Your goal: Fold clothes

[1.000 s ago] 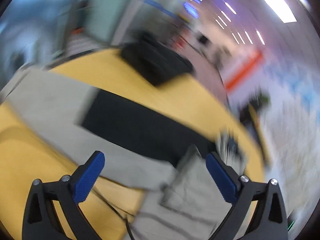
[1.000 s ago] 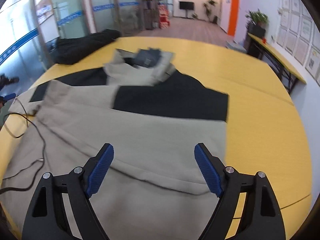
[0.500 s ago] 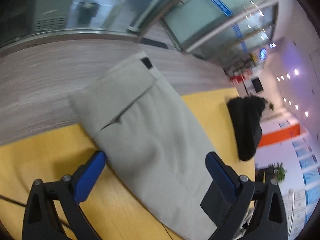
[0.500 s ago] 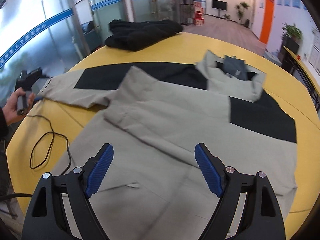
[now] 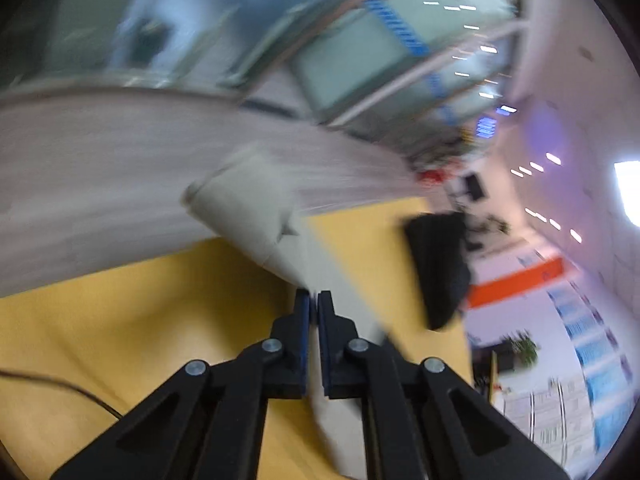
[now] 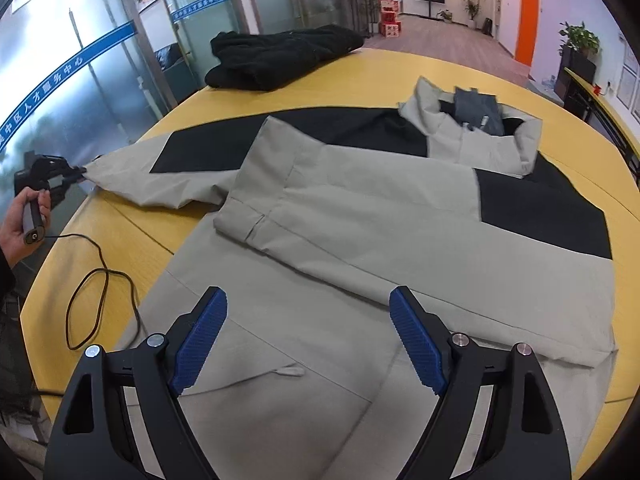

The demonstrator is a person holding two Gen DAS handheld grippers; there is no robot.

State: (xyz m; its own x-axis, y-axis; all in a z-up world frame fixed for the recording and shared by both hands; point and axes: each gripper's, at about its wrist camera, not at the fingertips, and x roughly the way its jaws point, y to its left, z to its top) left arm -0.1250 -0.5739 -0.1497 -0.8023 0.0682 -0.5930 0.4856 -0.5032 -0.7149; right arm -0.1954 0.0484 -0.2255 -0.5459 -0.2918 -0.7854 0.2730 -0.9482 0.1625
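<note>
Beige-and-black jacket spread flat on the yellow table. Left tool, pressed together, pinches the jacket's sleeve cuff at the table's left edge; right tool, spread wide, hovers over the hem. Blue wall lettering is unreadable.

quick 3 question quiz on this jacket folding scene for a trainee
1. True or false: the right gripper has its jaws shut on the jacket.
2. Which part of the jacket is the left gripper clamped on?
A. the hood
B. the end of a sleeve
C. the hem
3. Fill in: the black garment lies at the far edge of the ____ table.

Key:
1. False. Its jaws stand open above the grey fabric.
2. B. The sleeve is stretched out towards the table's edge, its cuff end pinched in the shut jaws.
3. yellow
</note>
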